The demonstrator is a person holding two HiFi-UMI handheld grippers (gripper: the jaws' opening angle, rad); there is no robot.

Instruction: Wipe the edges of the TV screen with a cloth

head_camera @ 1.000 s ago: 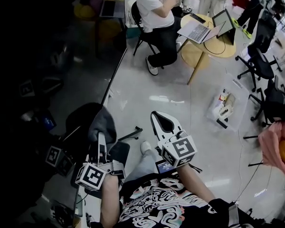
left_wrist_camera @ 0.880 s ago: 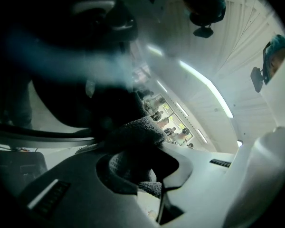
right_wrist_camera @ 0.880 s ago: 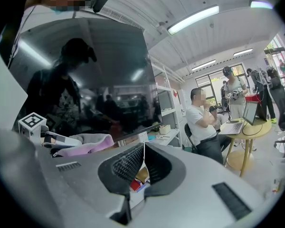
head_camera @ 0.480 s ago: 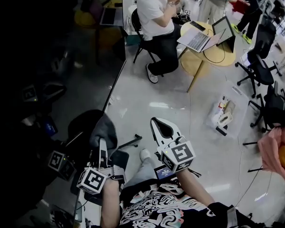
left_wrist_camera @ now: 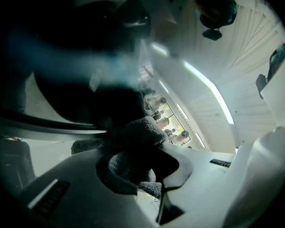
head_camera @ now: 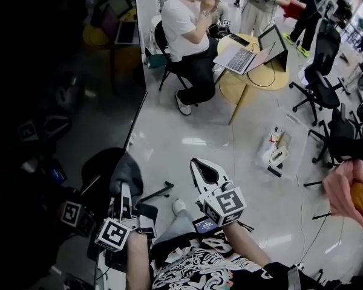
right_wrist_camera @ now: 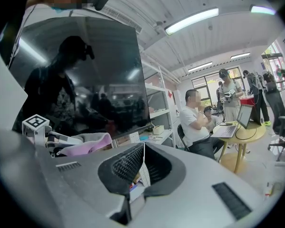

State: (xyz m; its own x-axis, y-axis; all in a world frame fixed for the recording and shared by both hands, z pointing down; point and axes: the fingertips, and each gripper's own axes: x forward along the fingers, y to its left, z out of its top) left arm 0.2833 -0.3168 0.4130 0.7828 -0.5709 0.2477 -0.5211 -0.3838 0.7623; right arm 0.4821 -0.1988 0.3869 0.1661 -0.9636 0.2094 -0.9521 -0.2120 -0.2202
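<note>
Head view puts the TV on the left: a big, flat, glossy black panel that mirrors the room. The cloth is bunched low against its right edge, though actual contact cannot be confirmed. It is grey, nubby and soft, like towelling. The left gripper has its jaws clamped on the cloth, with a wad bulging past the tips. The right gripper hangs beside it over the floor, jaws together and empty; they are smooth white plastic with ribbed dark pads.

The likely risk is hard plastic meeting the glossy panel if the wad shifts or thins along the narrow edge, leaving a scratch. Pressing too hard could rock the TV. A loose grip could drop the cloth mid-stroke.
</note>
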